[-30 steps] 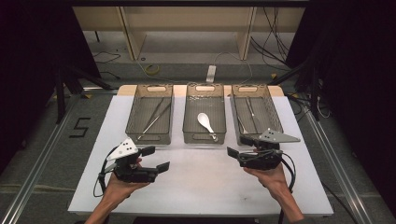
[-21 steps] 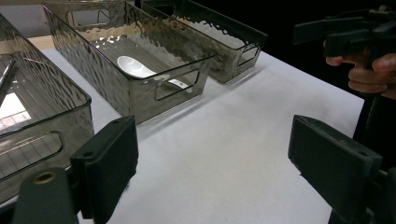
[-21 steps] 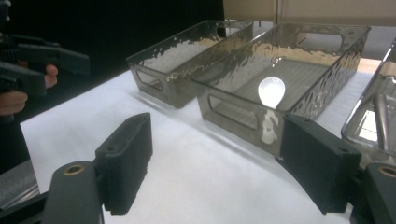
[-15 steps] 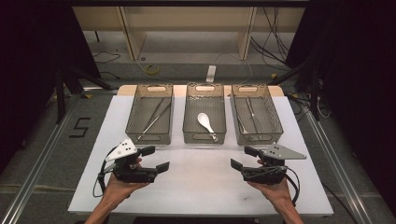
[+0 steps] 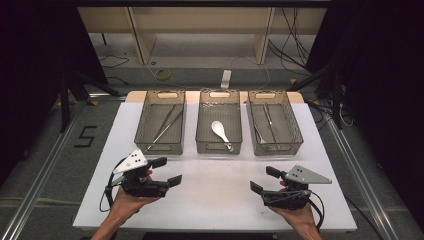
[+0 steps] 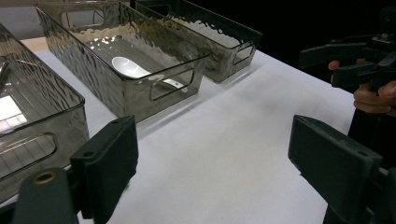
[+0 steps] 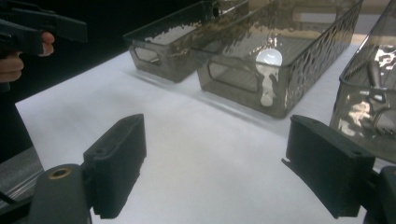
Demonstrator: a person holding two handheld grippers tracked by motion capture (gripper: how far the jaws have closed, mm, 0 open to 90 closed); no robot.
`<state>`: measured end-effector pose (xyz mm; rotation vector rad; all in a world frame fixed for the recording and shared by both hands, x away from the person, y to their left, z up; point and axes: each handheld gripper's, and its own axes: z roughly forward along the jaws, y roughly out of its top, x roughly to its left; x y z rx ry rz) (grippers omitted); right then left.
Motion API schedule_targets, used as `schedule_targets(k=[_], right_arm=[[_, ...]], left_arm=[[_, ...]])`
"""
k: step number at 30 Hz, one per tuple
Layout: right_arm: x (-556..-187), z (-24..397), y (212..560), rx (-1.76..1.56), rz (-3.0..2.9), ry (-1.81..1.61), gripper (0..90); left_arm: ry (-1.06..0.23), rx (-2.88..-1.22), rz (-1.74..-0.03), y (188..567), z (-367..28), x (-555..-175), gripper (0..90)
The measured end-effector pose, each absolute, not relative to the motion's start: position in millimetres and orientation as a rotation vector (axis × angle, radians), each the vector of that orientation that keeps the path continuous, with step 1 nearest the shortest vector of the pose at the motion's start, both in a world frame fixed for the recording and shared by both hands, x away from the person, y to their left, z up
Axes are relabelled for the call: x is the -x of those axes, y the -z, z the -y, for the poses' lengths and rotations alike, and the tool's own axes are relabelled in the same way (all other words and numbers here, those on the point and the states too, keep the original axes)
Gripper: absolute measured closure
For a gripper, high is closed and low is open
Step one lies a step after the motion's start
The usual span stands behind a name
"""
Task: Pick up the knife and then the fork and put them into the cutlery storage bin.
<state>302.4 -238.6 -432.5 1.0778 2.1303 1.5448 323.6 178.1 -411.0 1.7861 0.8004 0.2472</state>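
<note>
My left gripper (image 5: 167, 171) is held low over the front left of the white table (image 5: 215, 200), open, with nothing between its jaws (image 6: 219, 163). At the front right, my right gripper (image 5: 263, 180) is also open and empty (image 7: 219, 163); its jaws have just been opening a little further. Both grippers point toward the table's middle, facing each other. A white spoon (image 5: 220, 131) lies in the middle of three smoky clear bins (image 5: 218, 146) and also appears from the grippers as the spoon (image 6: 126, 66) (image 7: 268, 58).
The left bin (image 5: 161, 145) holds long thin metal utensils, and so does the right bin (image 5: 274, 146). All three bins stand in a row at the table's far side. Bare white tabletop lies between the bins and the grippers. Cables lie on the floor behind.
My right gripper has moved back from the right bin toward the near edge of the table and sunk slightly. The left gripper has stayed in place.
</note>
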Motion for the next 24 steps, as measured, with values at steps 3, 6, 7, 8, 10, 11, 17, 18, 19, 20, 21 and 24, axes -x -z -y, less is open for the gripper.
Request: schedule_targets(k=[3,6,7,8,10,11,17,18,19,20,21,24], right_arm=[[-301.6,240.0,434.3,-1.085,-2.133,-1.531,20.8],[-301.6,240.7,435.0,-1.093,-2.139,-1.521,20.5],[-301.8,240.6,435.1,-1.092,-2.14,-1.516,20.4],[-301.9,240.5,435.1,-1.094,-2.139,-1.513,20.4],[-302.3,240.4,435.2,-1.092,-2.138,-1.515,20.4],[-302.3,240.2,435.1,-1.091,-2.138,-1.515,20.4],[-302.3,239.9,434.5,-1.086,-2.132,-1.513,20.4],[-302.3,239.9,434.3,-1.087,-2.13,-1.513,20.4],[-302.4,240.0,434.2,-1.086,-2.129,-1.514,20.5],[-302.4,240.1,434.1,-1.087,-2.128,-1.517,20.5],[-302.5,240.2,434.1,-1.09,-2.128,-1.517,20.4],[-302.8,240.1,434.2,-1.092,-2.129,-1.513,20.4]], left_arm=[[-0.248,-1.791,-0.795,411.2,-176.9,-322.4,15.5],[-0.249,-1.793,-0.795,411.3,-177.2,-321.8,15.5],[-0.249,-1.789,-0.797,411.2,-177.4,-321.9,15.5],[-0.25,-1.79,-0.798,411.2,-177.7,-322.1,15.5],[-0.251,-1.791,-0.798,411.2,-178.3,-322.4,15.5],[-0.251,-1.793,-0.796,411.1,-178.4,-322.5,15.5],[-0.25,-1.796,-0.796,411.5,-177.4,-322.5,15.5],[-0.25,-1.796,-0.797,411.5,-177.4,-322.5,15.5],[-0.249,-1.795,-0.797,411.5,-177.5,-322.5,15.5],[-0.249,-1.793,-0.797,411.4,-177.6,-322.5,15.5],[-0.249,-1.792,-0.798,411.4,-177.7,-322.6,15.5],[-0.249,-1.794,-0.798,411.5,-177.8,-322.7,15.5]])
